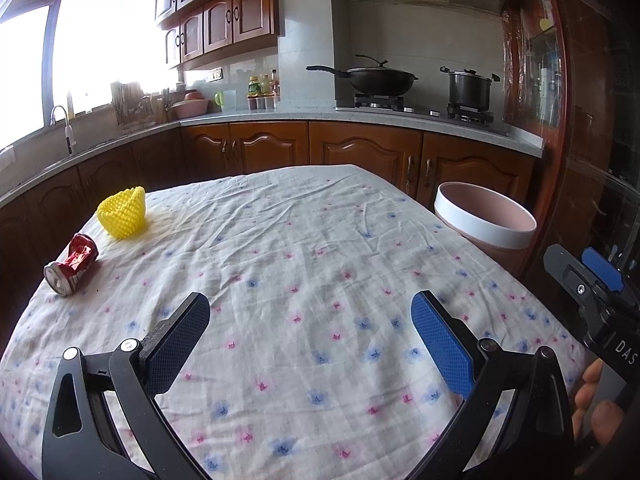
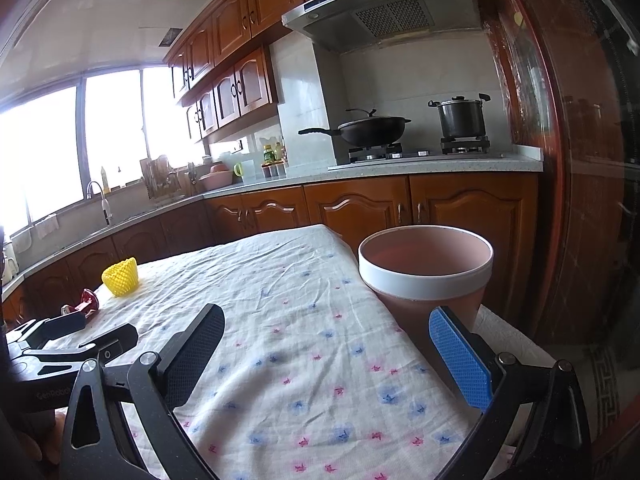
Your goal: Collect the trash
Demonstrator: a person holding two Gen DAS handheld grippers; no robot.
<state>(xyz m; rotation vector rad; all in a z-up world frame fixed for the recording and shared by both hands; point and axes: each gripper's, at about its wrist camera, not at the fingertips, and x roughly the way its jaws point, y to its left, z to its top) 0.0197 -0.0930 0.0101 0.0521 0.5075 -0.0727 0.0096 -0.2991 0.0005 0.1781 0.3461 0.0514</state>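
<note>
A crushed red can (image 1: pixel 73 266) lies on its side at the left edge of the flowered tablecloth (image 1: pixel 304 264). A yellow foam fruit net (image 1: pixel 123 213) stands just behind it. A pink bin with a white rim (image 1: pixel 484 216) stands off the table's right side. My left gripper (image 1: pixel 310 312) is open and empty above the cloth's near part, well right of the can. My right gripper (image 2: pixel 326 334) is open and empty above the table's right edge, just in front of the bin (image 2: pixel 426 268). The right wrist view also shows the can (image 2: pixel 86 304), the net (image 2: pixel 120 278) and the left gripper (image 2: pixel 76 340).
Wooden kitchen cabinets and a grey counter (image 1: pixel 360 118) run behind the table. A black wok (image 1: pixel 380 78) and a pot (image 1: pixel 470 88) sit on the stove. A sink tap (image 1: pixel 64 120) is at the left. A dark wooden cabinet (image 1: pixel 592 120) stands at the right.
</note>
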